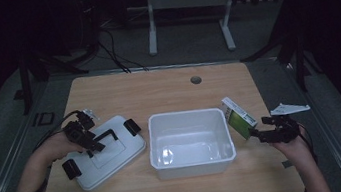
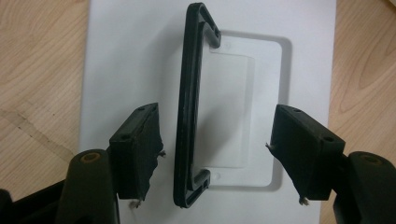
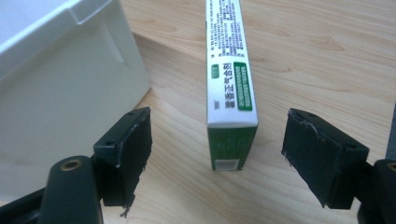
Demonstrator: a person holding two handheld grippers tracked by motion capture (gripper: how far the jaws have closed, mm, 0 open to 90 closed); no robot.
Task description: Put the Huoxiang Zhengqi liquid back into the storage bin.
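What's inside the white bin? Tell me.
The white bin looks empty in the high view: its bare glossy floor shows, with no item on it. The near wall hides the strip of floor just behind it. The green-and-white box stands outside, to the bin's right.

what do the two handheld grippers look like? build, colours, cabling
Both are black. The left gripper has a black cable trailing off its body. The right gripper carries a pale grey three-cornered plate. Fingers are blocky black pads, worn and frayed at the edges, on black arms with brass-coloured pivot inserts. No sleeves: forearms are bare.
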